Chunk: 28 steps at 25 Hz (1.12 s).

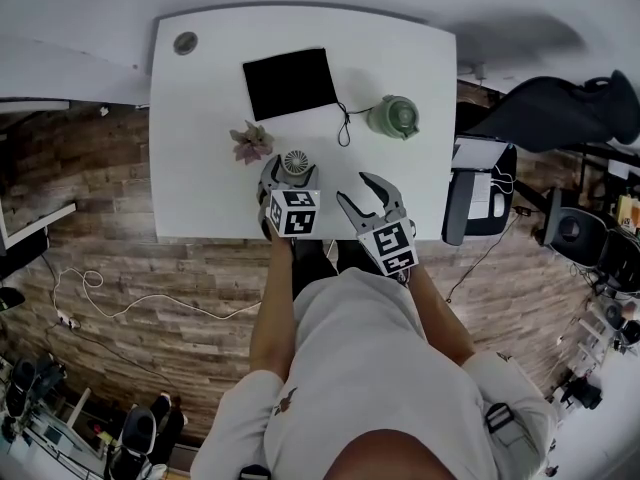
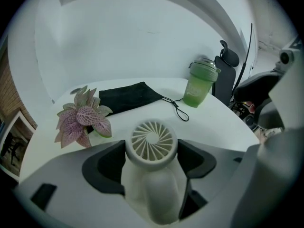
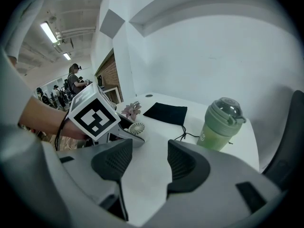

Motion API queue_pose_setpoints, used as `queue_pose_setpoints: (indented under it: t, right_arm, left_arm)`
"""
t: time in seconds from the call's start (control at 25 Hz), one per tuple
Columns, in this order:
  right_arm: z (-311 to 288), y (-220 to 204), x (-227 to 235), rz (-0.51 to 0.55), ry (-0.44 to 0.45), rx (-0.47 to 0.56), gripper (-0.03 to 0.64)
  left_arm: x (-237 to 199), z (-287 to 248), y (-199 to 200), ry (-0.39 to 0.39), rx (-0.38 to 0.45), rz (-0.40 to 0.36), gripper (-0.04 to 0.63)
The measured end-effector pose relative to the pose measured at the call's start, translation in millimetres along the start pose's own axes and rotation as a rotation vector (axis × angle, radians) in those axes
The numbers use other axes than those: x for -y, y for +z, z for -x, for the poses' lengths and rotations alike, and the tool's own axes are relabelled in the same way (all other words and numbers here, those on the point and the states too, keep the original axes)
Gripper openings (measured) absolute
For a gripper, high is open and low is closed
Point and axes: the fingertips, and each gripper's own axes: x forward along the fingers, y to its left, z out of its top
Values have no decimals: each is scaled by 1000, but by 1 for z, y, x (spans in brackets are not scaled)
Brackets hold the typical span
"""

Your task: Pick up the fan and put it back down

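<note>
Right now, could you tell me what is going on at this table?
A person holds a gripper in each hand at a white table. The left gripper has its jaws wide around the small white fan; whether its pads press it is unclear. The right gripper hovers open and empty beside it.

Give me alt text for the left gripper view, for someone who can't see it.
A small white handheld fan with a round grille stands between the jaws of the open left gripper on a white table. Behind it sit a pink-leaved potted plant, a black drawstring pouch and a green lidded bottle.
</note>
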Motion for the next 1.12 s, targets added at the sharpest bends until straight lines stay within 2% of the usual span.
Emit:
queue_pose_setpoints:
  t: [0.24, 0.48, 1.12]
  right_arm:
    - [7, 6, 2, 6, -13, 21, 233]
    - [20, 32, 3, 23, -36, 90, 232]
    - [93, 166, 7, 157, -137, 402, 230]
  left_arm:
    - [5, 20, 19, -8, 72, -5, 336]
    - [2, 58, 54, -6, 184, -16, 336]
    - [-8, 202, 170, 37, 559, -130, 336]
